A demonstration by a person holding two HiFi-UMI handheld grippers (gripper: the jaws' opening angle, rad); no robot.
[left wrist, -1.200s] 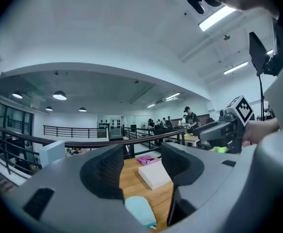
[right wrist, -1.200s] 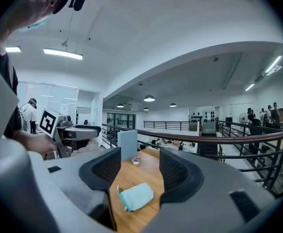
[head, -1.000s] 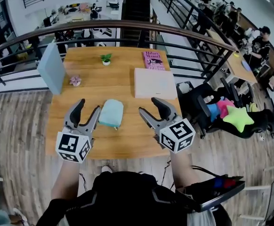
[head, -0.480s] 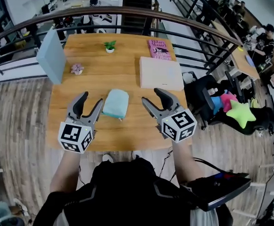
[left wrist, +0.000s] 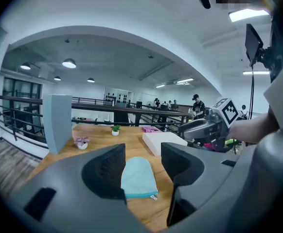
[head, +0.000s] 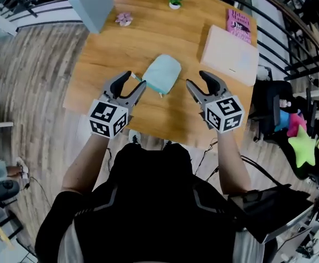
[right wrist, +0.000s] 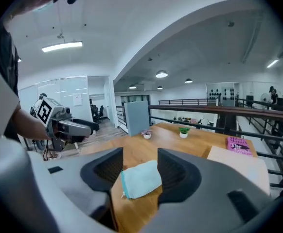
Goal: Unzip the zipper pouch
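Note:
A light teal zipper pouch (head: 162, 74) lies flat on the wooden table (head: 110, 53), its zipped edge and small pull (head: 160, 95) toward me. My left gripper (head: 135, 81) hovers just left of the pouch's near end, open and empty. On the other side, my right gripper (head: 197, 79) is also open, its jaws having just been closing a little with nothing between them. The left gripper view frames the pouch (left wrist: 138, 177) between the open jaws, well ahead of them. In the right gripper view the pouch (right wrist: 140, 179) also lies ahead of the jaws, untouched.
A white flat box (head: 229, 55) and a pink book (head: 239, 22) lie at the table's right. At the far left stands a grey-blue panel (head: 94, 4), with a pink flower ornament (head: 123, 19) and a small potted plant (head: 174, 1) nearby. A railing and chairs border the right.
Both grippers have sunk toward the table and now flank the pouch's near end more closely. The head view has tilted further down. The pouch has not moved.

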